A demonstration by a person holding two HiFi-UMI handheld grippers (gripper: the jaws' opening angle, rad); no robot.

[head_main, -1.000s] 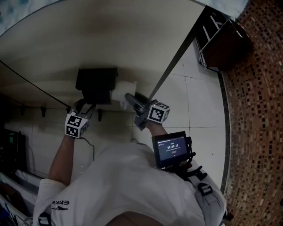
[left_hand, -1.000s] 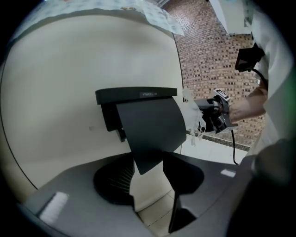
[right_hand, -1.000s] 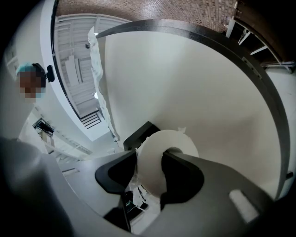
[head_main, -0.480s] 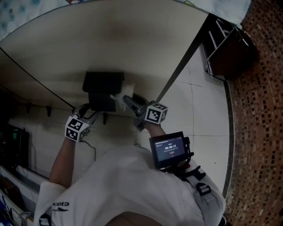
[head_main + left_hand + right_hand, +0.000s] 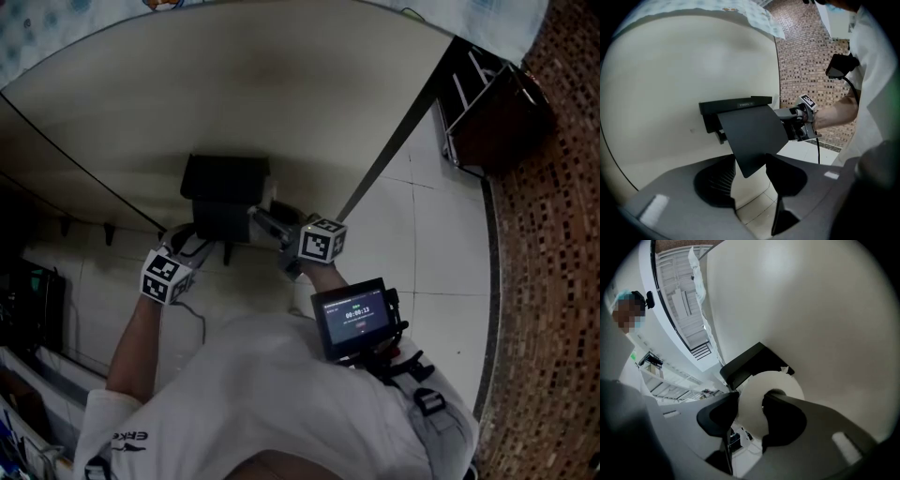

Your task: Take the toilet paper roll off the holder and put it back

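The black paper holder [image 5: 225, 190] hangs on the cream wall, its flat cover [image 5: 752, 136] swung outward. My left gripper [image 5: 192, 242] is just below it. In the left gripper view that gripper [image 5: 750, 174] stands open, with the cover's lower corner lying between its jaws. My right gripper [image 5: 750, 401] is shut on the white toilet paper roll [image 5: 757, 397], one jaw in the core and one outside. It holds the roll under the holder [image 5: 750, 363]. In the head view the right gripper [image 5: 270, 221] reaches under the cover, which hides the roll.
A dark pole [image 5: 394, 141] slants across the wall at the right of the holder. A metal rack [image 5: 473, 108] and a brick-patterned surface [image 5: 544, 281] lie further right. Small hooks [image 5: 108, 232] stick out at the left. A screen device [image 5: 354, 319] hangs on the person's chest.
The right gripper has carried the roll leftward under the holder's cover, so the white roll seen earlier is now covered. The left gripper has shifted a little toward the holder.
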